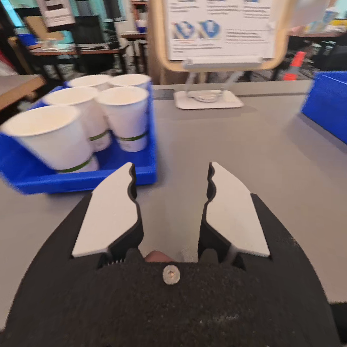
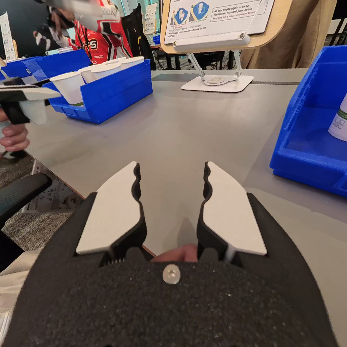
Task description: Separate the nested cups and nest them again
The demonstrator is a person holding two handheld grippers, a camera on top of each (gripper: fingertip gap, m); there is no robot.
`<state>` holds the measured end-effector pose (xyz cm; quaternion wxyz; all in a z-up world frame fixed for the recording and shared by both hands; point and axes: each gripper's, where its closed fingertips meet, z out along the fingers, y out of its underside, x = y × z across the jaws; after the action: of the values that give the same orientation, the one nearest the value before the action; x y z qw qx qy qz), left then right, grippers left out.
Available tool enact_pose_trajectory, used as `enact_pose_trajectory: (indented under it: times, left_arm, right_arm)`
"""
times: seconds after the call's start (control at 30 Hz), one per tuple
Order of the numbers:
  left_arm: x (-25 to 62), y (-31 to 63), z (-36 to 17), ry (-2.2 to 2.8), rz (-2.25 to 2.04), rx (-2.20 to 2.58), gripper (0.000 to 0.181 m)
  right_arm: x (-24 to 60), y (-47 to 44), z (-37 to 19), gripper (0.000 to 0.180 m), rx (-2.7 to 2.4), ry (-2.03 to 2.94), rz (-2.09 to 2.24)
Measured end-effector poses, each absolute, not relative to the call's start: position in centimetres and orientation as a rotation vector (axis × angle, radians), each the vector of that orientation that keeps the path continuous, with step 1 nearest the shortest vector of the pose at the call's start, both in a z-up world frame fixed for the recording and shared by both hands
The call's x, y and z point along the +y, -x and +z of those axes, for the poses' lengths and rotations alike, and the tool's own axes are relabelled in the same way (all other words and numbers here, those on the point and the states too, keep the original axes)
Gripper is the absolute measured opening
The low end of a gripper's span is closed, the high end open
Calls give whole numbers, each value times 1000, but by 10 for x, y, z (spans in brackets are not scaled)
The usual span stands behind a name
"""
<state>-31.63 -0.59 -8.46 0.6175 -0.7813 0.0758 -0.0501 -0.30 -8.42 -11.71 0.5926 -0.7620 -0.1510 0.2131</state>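
Left gripper: released, jaws spread, nothing between them, bare table under the gap. It sits just right of the left bin's near right corner. Left wrist view is motion-blurred.

Right gripper: also released, jaws apart and empty, over the near edge of the table, between the two bins.

Cups: five white paper ones with a green band near the base, standing separately in the left bin, near the table's left edge. Nearest cup is at the bin's front and tilts; the other four stand behind it in two rows, rims close together or touching. From the right wrist view the left gripper's fingers are right beside the front cup; contact cannot be told.

Right bin: near the table's right edge, one more cup partly visible at the frame edge.

Sheet on a wooden board with a white stand: at the table's far edge, between the bins. Person in a red-and-black jersey behind the left bin.
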Motion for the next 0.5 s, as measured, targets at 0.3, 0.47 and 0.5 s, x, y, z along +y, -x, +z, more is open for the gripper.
enact_pose_trajectory:
  times: [0.3, 0.47, 0.5]
  left_arm:
    - [71, 470, -96, 1907, 91, -182, 87]
    - [110, 482, -112, 1938, 166, -191, 91]
    - [114, 482, -114, 1936, 173, -190, 91]
  right_arm:
    - [-85, 5, -122, 62, -331, 1814, 612]
    - [-86, 2, -117, 61, -364, 1793, 540]
    - [-86, 2, -117, 61, -369, 1792, 532]
